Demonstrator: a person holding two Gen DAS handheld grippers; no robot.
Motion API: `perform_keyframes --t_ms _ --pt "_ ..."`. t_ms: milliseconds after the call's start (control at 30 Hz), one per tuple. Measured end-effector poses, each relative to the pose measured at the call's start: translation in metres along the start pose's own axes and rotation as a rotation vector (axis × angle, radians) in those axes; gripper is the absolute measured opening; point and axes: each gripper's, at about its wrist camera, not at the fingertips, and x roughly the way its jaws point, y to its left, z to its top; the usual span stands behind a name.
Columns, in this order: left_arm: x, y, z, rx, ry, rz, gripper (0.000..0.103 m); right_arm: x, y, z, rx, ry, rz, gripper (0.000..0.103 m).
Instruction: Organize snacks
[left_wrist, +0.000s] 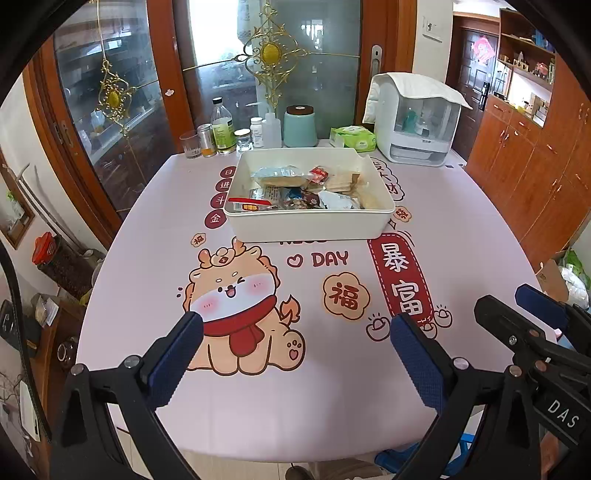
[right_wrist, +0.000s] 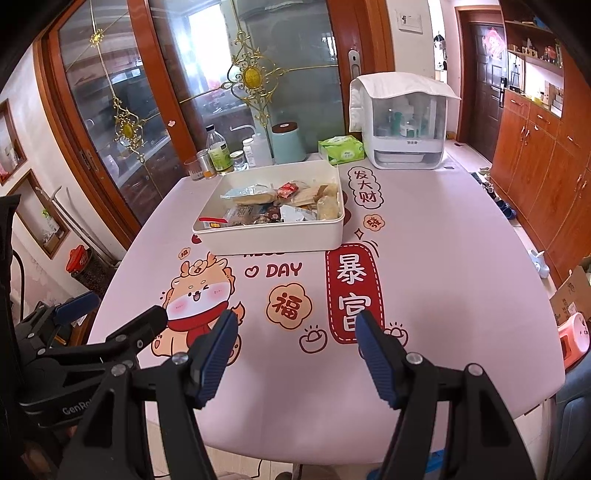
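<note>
In the left wrist view, nearest the lens at the bottom of the frame, the left gripper (left_wrist: 295, 332) stands with its two blue-padded fingers (left_wrist: 173, 358) spread wide apart. Nothing sits between them and they touch nothing; they hang above the near part of the table (left_wrist: 461, 258), over the printed cartoon dragon (left_wrist: 236, 306). At the lower right edge of the frame the right gripper (left_wrist: 524, 314) shows side-on; from here I cannot tell how far its jaws stand apart. In the upper middle of the frame, well apart from both grippers, the white tray (left_wrist: 306, 221) rests on the table with the snacks (left_wrist: 306, 190) heaped loosely inside it. Behind the tray, along the far edge, stand bottles and jars (left_wrist: 225, 129), a mint-green canister (left_wrist: 300, 125), a green tissue pack (left_wrist: 352, 138) and a white covered appliance (left_wrist: 417, 118).

In the right wrist view, the right gripper (right_wrist: 297, 341) fills the bottom of the frame, its blue pads (right_wrist: 216, 358) parted with a clear gap, empty, and touching nothing above the table (right_wrist: 461, 277). At the lower left of the frame the left gripper (right_wrist: 122, 317) appears from the side, one black finger and one blue pad visible, holding nothing. The white tray (right_wrist: 273, 236) lies above centre, left of the middle, with the snacks (right_wrist: 280, 203) inside it, and the red label (right_wrist: 354, 291) printed on the table reaches from just beside its near right corner toward the right gripper.
</note>
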Motion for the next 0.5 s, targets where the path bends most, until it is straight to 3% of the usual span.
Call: perform_keyframes --t_ms 500 --pt "0.0055 -0.0025 0.0019 0.004 0.014 0.001 0.101 0.0053 -0.0029 -0.001 0.008 0.009 -0.002 0.067"
